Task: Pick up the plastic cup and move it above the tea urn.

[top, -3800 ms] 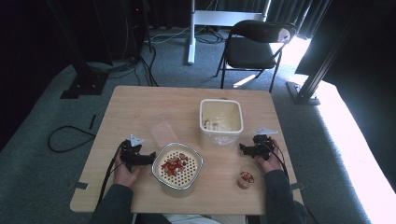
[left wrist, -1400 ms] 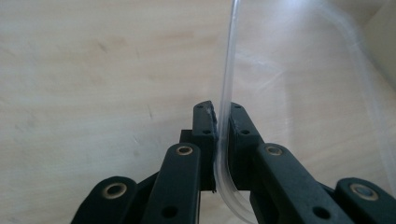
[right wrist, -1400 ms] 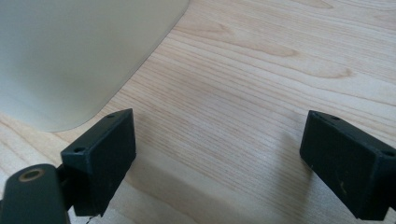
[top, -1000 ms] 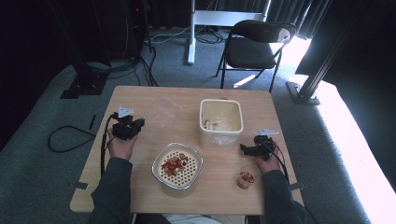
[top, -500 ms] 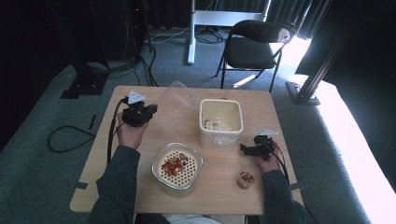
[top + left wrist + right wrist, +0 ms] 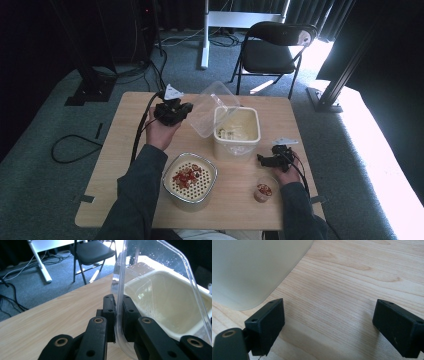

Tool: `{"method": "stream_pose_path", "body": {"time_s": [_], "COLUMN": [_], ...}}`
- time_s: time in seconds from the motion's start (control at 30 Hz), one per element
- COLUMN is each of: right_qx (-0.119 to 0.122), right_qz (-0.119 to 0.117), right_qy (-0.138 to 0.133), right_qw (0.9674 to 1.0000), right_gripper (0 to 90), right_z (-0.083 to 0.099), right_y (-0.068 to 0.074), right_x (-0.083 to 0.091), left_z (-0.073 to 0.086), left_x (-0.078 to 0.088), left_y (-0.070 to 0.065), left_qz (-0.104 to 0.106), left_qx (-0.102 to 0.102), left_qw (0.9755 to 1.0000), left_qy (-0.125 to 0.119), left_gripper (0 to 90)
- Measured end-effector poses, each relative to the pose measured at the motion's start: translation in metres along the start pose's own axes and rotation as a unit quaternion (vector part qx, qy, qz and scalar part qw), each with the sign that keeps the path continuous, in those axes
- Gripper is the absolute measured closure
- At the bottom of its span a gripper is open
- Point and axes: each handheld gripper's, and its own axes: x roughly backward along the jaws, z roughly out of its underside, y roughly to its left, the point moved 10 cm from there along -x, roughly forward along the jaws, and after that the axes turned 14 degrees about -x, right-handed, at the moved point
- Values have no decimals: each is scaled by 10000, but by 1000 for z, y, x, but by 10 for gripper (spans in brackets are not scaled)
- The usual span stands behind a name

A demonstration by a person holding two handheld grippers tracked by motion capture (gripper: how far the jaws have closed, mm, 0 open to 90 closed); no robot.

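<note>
**Left gripper clamps clear lid beside tub; right gripper wide apart on table**

High view: cream tub (image 6: pixel 236 131) sits mid-table (image 6: pixel 125 165), uncovered, pale bits on its bottom, too small to identify. Metal-rimmed bowl (image 6: pixel 190 180) near the front edge holds a perforated insert with red pieces on it. Small cup (image 6: pixel 264 189) front right, reddish contents. Left gripper (image 6: pixel 187 109) is raised over the table left of the tub, jaws pinched on the edge of a clear lid (image 6: pixel 211 107); the lid is tilted, leaning over the tub's left rim, contact unclear. Right gripper (image 6: pixel 261 160) is low at the tub's front-right corner, just behind the cup.

Left gripper view: both jaws pressed together on the lid's (image 6: pixel 160 287) rim, lid standing near upright. Tub (image 6: pixel 160 300) seen through the plastic, right behind it, with pale inside walls.

Right gripper view: jaws spread wide, nothing between them, bare wood beneath. Tub wall (image 6: pixel 254 267) just beyond the left jaw, not touching it.
</note>
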Motion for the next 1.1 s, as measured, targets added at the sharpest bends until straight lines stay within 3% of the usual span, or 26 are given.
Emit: {"method": "stream_pose_path", "body": {"time_s": [0.2,0.27,0.43,0.53,0.57,0.63,1.1], "right_qx": [0,1,-2,7,-3,-1,4], "right_qz": [-1,-2,0,1,0,0,-1], "right_qy": [1,2,1,-5,2,1,2], "right_qw": [10000,10000,10000,10000,10000,10000,10000], "right_gripper": [101,101,101,101,101,101,101], "right_z": [0,0,0,0,0,0,0], "right_y": [0,0,0,0,0,0,0], "right_x": [0,0,0,0,0,0,0], "left_z": [-11,-14,-21,-22,-26,-27,-6], "left_x": [-3,-5,-8,-8,-6,-4,-1], "left_y": [-9,-13,-25,-26,-26,-25,-16], "left_qz": [88,267,578,585,594,581,482], "left_qx": [-132,-114,-208,-202,-145,-129,-96], "left_qw": [9999,9996,9977,9976,9971,9970,9985], "left_qy": [-20,-68,-294,-303,-446,-496,-247], "left_gripper": [848,827,606,549,512,489,461]}}
